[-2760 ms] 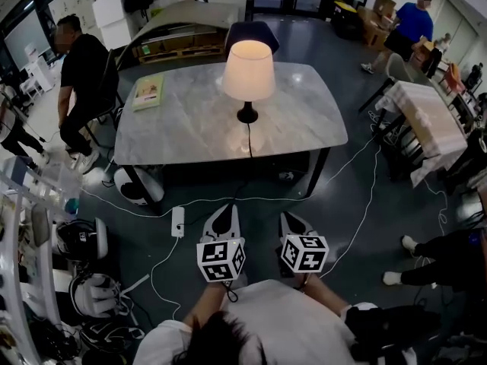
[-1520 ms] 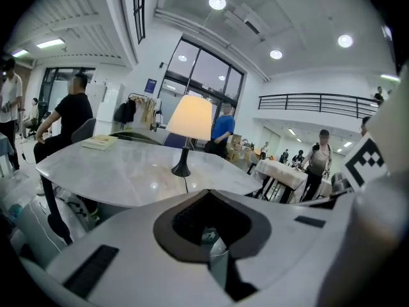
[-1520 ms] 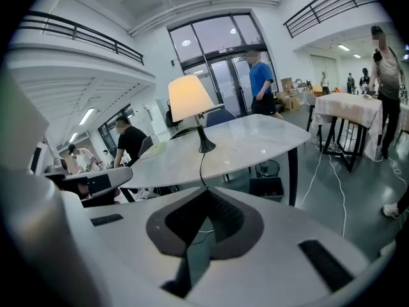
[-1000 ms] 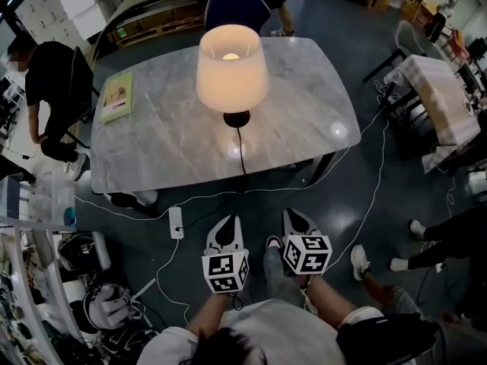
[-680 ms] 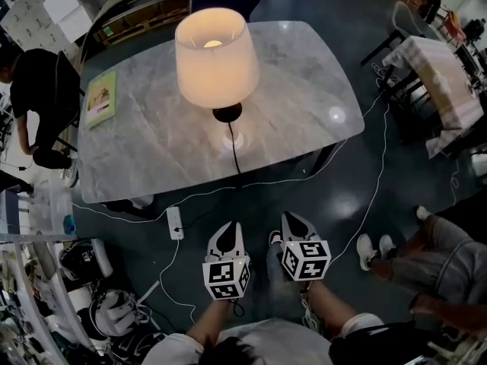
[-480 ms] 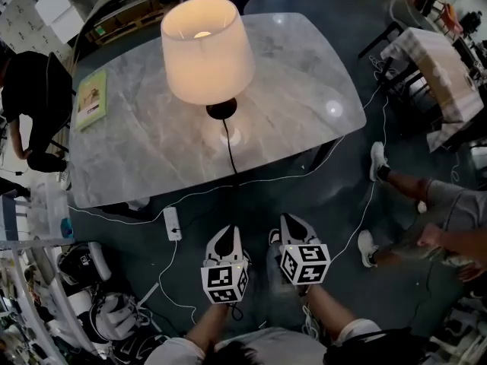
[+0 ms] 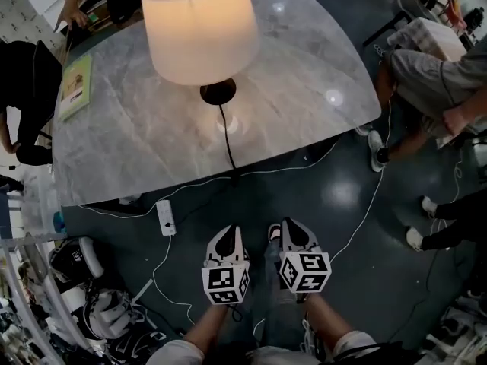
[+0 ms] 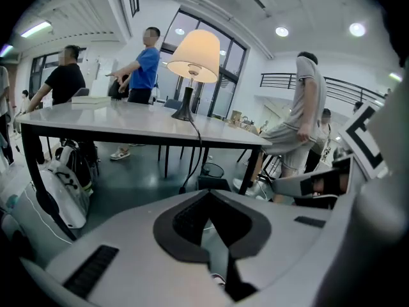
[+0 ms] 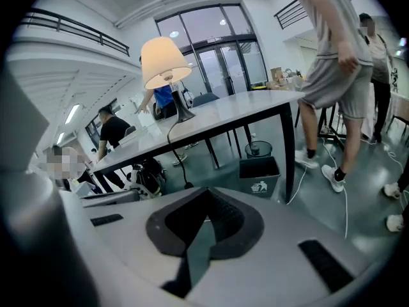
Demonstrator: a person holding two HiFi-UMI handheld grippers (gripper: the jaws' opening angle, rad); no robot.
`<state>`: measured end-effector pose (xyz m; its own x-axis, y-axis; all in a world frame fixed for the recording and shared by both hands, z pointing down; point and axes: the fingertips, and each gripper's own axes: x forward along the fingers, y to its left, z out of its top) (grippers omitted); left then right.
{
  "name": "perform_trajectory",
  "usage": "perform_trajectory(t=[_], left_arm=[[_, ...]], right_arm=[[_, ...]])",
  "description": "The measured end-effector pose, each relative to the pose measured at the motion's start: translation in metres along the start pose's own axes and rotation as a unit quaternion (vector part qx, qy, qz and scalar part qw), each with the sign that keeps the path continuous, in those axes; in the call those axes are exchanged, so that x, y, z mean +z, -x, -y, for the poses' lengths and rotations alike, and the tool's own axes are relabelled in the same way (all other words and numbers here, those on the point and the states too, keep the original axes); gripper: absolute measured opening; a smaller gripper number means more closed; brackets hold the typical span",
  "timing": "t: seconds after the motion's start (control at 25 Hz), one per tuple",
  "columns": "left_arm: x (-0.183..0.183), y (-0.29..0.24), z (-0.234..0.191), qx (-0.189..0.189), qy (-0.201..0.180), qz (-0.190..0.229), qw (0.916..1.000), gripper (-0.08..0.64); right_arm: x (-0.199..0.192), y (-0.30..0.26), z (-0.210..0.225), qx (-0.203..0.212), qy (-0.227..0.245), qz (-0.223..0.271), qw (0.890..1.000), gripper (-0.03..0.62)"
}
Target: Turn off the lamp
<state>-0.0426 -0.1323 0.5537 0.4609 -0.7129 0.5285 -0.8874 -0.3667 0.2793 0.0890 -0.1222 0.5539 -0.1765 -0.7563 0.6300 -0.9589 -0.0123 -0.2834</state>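
With the left tool [image 7: 226, 233] and right tool [image 7: 294, 228] both closed and empty, well short of the worktop [image 7: 312, 74], a careless reach toward the lit lamp [image 7: 199, 25] standing there could snag its cord [image 7: 227, 139] and topple it.

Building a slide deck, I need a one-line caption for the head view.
Lit lamp on the marble table; left gripper and right gripper short of it, both shut and empty.

left gripper [image 7: 227, 230]: pale grey shell, dark pointed pads | right gripper [image 7: 292, 225]: matching grey shell | marker cubes [image 7: 224, 284]: white with black square patterns | sleeves [image 7: 173, 351]: short, pale grey-white
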Motion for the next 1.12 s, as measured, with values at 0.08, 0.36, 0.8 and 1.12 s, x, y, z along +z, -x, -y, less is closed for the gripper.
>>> perform_trajectory(t=[0.08,0.36,0.8,1.12], left_arm=[[-0.010,-0.008,-0.003,0.000,-0.001,-0.002,1.0000,0.008],[-0.051,-0.039,-0.018,0.008,-0.006,-0.010,0.9999,0.008],[-0.109,-0.076,-0.034,0.017,-0.013,-0.019,0.9996,0.008],[-0.128,-0.090,-0.033,0.022,-0.009,-0.023,0.9995,0.008]], right_arm=[[-0.012,-0.010,0.004,0.000,-0.001,-0.005,1.000,-0.002],[-0.046,-0.051,0.025,0.000,-0.004,-0.008,1.000,-0.002],[-0.103,-0.083,0.041,0.000,-0.018,-0.014,1.000,-0.002],[-0.128,-0.085,0.054,-0.005,-0.022,-0.029,0.999,-0.002]])
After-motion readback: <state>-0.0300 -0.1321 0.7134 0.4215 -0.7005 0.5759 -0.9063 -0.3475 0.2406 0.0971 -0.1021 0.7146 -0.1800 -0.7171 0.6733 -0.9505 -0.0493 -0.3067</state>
